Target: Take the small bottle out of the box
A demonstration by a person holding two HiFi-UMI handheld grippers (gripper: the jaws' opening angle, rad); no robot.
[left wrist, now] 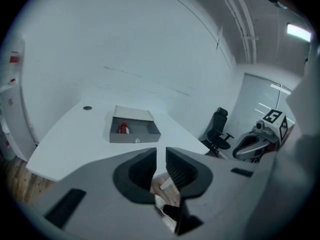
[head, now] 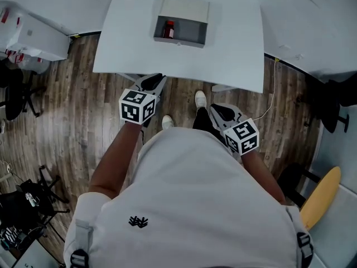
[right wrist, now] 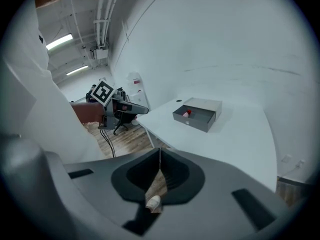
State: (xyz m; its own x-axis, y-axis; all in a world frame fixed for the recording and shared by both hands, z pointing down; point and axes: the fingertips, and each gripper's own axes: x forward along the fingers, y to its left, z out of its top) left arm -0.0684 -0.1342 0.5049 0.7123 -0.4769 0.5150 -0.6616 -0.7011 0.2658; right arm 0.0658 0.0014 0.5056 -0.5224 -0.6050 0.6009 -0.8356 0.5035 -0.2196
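The small bottle (head: 168, 30) is standing in the left end of the box (head: 189, 40) on the counter (head: 234, 54), well away. The left hand-held gripper (left wrist: 161, 156) is gaping narrowly, empty; the right hand-held gripper (right wrist: 160, 159) is sitting closed, empty. The left likely needs widening before straddling the bottle.

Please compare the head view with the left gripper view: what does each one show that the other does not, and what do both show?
Only the head view: the marker cube on the left gripper, the person's left forearm and a yellow board. Only the left gripper view: how that gripper's jaws stand, slightly apart with nothing between them, and a ceiling light. Both: the white table, the open grey box on it, the small bottle inside, and the right gripper.
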